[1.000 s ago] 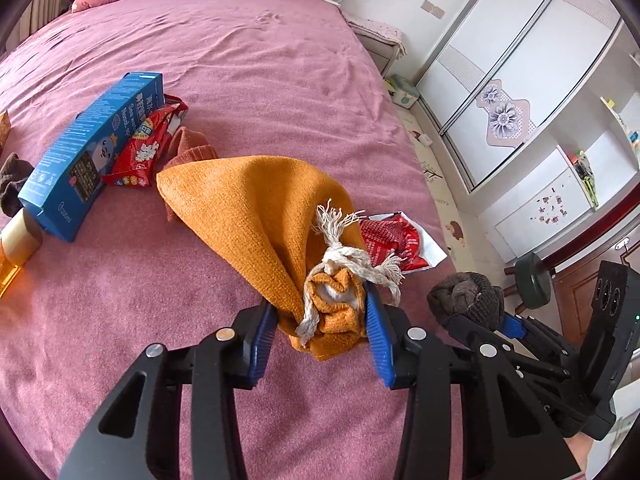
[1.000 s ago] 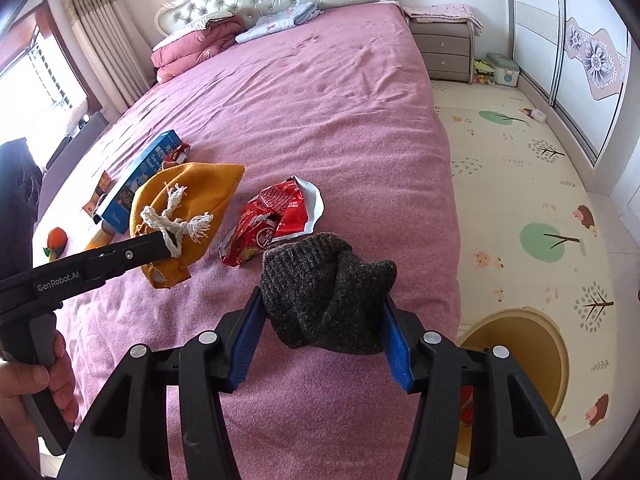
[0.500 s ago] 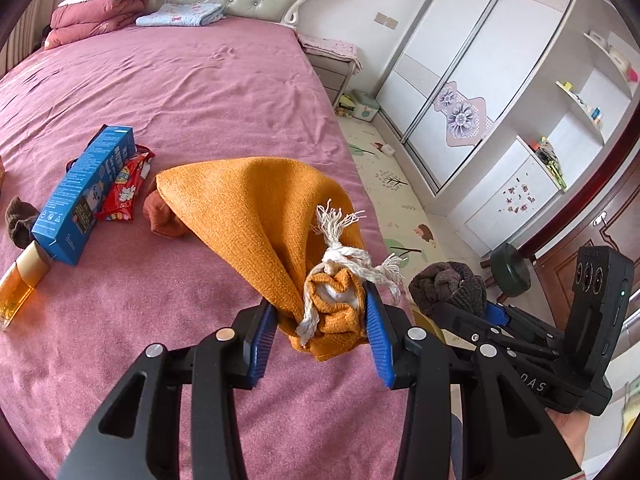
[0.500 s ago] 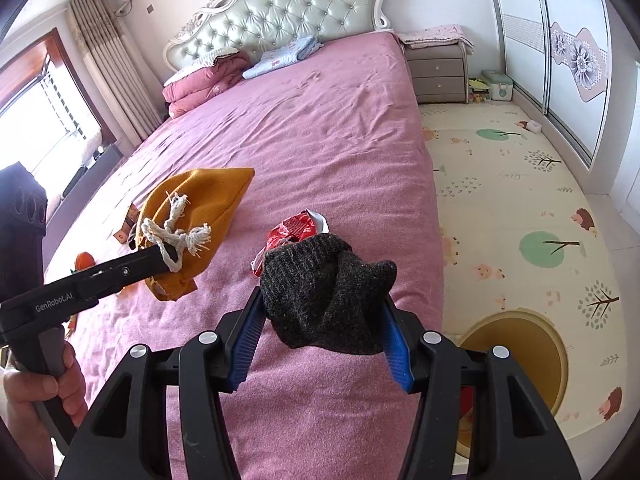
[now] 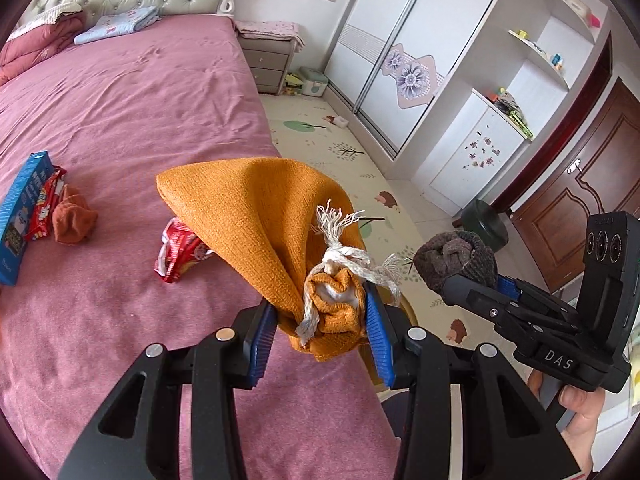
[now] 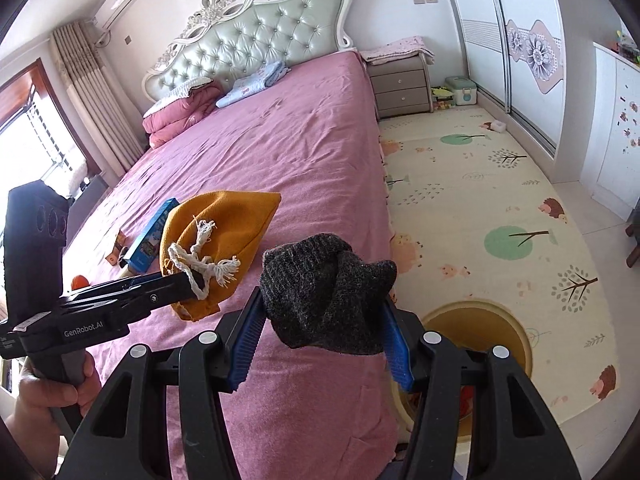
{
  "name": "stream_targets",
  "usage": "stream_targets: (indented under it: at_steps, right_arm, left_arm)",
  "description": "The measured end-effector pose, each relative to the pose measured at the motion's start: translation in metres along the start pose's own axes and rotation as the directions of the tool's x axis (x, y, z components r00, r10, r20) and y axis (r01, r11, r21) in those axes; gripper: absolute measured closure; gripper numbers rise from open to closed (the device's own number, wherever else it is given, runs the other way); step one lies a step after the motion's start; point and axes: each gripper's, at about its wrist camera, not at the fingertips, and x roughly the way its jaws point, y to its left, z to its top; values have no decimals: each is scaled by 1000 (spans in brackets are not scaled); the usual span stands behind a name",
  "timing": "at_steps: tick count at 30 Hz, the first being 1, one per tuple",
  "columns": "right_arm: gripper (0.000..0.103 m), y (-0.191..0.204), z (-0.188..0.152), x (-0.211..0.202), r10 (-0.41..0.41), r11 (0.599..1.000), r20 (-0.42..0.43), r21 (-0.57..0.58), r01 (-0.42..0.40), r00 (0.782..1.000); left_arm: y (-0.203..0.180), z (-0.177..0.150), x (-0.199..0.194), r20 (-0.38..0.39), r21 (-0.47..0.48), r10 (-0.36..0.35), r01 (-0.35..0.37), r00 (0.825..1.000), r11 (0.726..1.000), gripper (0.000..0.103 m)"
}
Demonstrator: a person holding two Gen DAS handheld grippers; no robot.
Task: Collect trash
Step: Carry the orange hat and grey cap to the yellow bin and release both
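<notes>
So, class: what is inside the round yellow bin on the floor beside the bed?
The yellow bin shows a bare inner wall and something orange-red low inside. The right gripper, shut on the dark knitted sock, covers the rest.

"DAS" on R gripper (image 5: 472, 280); "GenRobot.AI", probably, L gripper (image 6: 188, 280)

bed (image 6: 320, 128): pink sheet you saw spread flat | headboard (image 6: 256, 24): tufted, pale green | nightstand (image 6: 402, 86): grey, beside the bed | play mat (image 6: 500, 216): tree-printed, covered your floor | wardrobe (image 5: 400, 60): white, sliding doors
</notes>
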Motion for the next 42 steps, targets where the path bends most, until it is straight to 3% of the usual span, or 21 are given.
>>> stream_targets:
  at_steps: [16, 26, 34, 36, 37, 39, 42]
  right_arm:
    - [50, -87, -43, -33, -130, 984, -39, 116, 134, 991]
    - [50, -125, -58, -25, -133, 969, -83, 196, 147, 988]
    - [49, -149, -63, -18, -129, 958, -103, 245, 151, 986]
    - [39, -154, -63, -18, -138, 950, -109, 265, 163, 984]
    - [35, -159, -62, -19, -137, 945, -106, 284, 162, 985]
    - [34, -165, -61, -22, -130, 938, -95, 311, 154, 987]
    - [34, -170, -59, -26, -139, 935, -84, 317, 158, 987]
  left_arm:
    - [-84, -18, 78, -161, 136, -94, 116, 982, 984, 61]
    - [-108, -32, 135, -277, 169, -95, 145, 956, 975, 61]
    - [-112, -33, 166, -325, 164, -106, 167, 940, 972, 60]
    - [-114, -32, 173, -344, 164, -110, 175, 933, 971, 52]
    - [-115, -32, 175, -345, 165, -104, 169, 933, 972, 36]
    - [-115, -32, 174, -320, 188, -56, 122, 946, 975, 23]
    - [-115, -31, 175, -325, 206, -34, 106, 945, 973, 23]
